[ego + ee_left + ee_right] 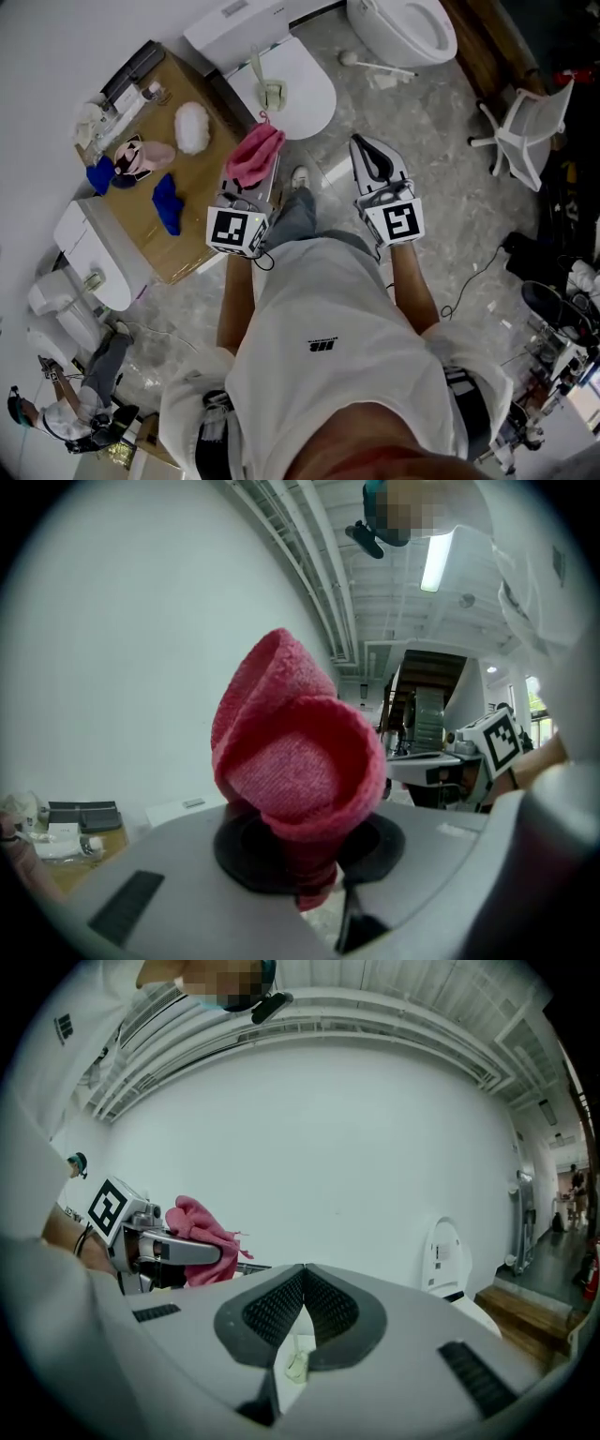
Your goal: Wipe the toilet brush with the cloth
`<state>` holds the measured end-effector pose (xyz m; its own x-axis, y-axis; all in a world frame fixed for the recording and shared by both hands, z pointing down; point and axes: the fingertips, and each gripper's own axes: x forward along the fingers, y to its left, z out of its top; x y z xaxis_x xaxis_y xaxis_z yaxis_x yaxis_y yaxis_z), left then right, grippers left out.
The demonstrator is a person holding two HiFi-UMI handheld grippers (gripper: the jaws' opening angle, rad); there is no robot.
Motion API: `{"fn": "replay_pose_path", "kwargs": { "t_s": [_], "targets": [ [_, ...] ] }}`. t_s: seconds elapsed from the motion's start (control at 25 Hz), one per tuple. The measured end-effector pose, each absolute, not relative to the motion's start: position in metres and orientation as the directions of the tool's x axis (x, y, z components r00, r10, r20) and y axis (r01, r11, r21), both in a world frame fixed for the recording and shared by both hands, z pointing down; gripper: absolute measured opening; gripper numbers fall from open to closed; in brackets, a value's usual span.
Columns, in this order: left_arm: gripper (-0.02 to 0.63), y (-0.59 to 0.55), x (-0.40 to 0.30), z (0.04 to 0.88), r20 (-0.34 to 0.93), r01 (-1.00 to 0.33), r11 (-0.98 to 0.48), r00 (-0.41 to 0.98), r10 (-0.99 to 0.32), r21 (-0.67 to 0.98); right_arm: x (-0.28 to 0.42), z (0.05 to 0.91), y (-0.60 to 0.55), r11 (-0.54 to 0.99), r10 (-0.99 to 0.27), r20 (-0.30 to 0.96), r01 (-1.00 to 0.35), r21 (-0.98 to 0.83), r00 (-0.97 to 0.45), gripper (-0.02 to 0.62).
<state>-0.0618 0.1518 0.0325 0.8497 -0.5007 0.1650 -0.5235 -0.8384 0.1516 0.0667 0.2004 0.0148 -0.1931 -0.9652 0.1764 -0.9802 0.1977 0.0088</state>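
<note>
A pink-red cloth (pixel 253 150) is bunched between the jaws of my left gripper (pixel 255 178), which is shut on it. In the left gripper view the cloth (pixel 291 761) stands up in a rolled fold above the jaws. My right gripper (pixel 364 148) is shut with nothing in it, level with the left one and to its right. Ahead of both, a pale long-handled toilet brush (pixel 270 92) lies on a closed white toilet lid (pixel 305 80). Through the right gripper's (pixel 305 1279) jaw gap I see part of that brush (pixel 295 1365). Neither gripper touches it.
A brown table (pixel 202 202) at the left holds blue cloths (pixel 167 204), a white fluffy pad (pixel 191 127) and other items. A second toilet (pixel 403 28) stands at the top, with a white brush-like tool (pixel 375 66) on the floor beside it. A white chair (pixel 525 131) stands right.
</note>
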Motion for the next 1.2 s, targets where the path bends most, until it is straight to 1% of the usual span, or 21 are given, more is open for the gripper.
{"fn": "replay_pose_path", "kwargs": {
  "t_s": [0.56, 0.8, 1.2],
  "targets": [
    [0.075, 0.057, -0.064, 0.124, 0.288, -0.608, -0.760, 0.788, -0.544, 0.230, 0.063, 0.109, 0.098, 0.324, -0.884, 0.361, -0.946, 0.016, -0.296, -0.005],
    [0.077, 0.028, -0.064, 0.163, 0.316, -0.650, -0.725, 0.753, -0.577, 0.225, 0.061, 0.153, 0.064, 0.383, -0.846, 0.406, -0.924, 0.015, -0.344, 0.015],
    [0.081, -0.002, -0.060, 0.237, 0.361, -0.726, -0.657, 0.680, -0.639, 0.203, 0.064, 0.244, 0.031, 0.498, -0.765, 0.466, -0.867, -0.010, -0.445, 0.018]
  ]
}}
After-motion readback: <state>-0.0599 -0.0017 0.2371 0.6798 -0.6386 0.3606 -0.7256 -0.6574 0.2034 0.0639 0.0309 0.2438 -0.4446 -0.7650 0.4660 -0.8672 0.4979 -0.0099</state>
